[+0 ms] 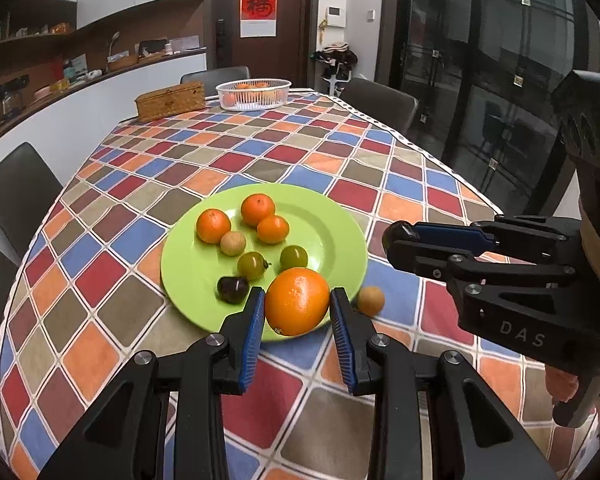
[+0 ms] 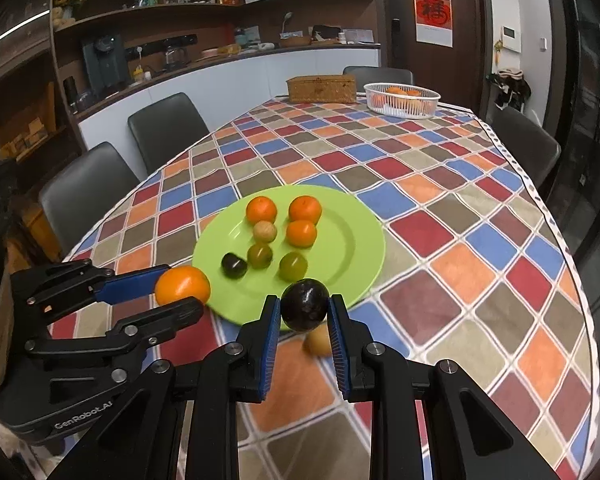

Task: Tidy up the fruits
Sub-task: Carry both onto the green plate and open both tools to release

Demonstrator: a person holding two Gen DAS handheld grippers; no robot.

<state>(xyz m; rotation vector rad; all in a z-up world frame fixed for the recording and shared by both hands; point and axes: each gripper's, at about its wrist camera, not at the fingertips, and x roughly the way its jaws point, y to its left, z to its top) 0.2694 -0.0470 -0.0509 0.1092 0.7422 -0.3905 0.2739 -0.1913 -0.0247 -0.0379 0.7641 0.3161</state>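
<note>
**Both tongs loaded at the near edge of the green plate**

My left tongs point(image 1: 298, 306) are pinching the big orange point(image 1: 297, 301) between their blue pads, holding it over the near rim of the green plate point(image 1: 332, 236). From the right wrist camera I see that same orange point(image 2: 183, 285) at the plate's near-left edge, with the left tongs point(image 2: 180, 288) closed around it.

My right tongs point(image 2: 304, 308) are pinching a dark round fruit point(image 2: 304, 305), also at the plate's near rim. In the left wrist view the right tongs point(image 1: 396, 240) reach in from the right, just beside the plate; the dark fruit between them shows only as a dark shape at the tips.

On the plate lie three small oranges point(image 1: 257, 209) toward the far side, a pale brown longan point(image 1: 233, 243) among them, two green fruits point(image 1: 252, 265) nearer, and a dark plum point(image 1: 233, 289) near-left.

A second pale brown fruit point(image 1: 371, 300) sits on the checked tablecloth point(image 1: 260, 148) just off the plate's near-right rim; in the right wrist view it point(image 2: 318, 343) lies blurred below the held dark fruit.

At the worktop's far end stand a white basket point(image 1: 253, 95) with oranges in it and, to its left, a wicker box point(image 1: 170, 101).
</note>
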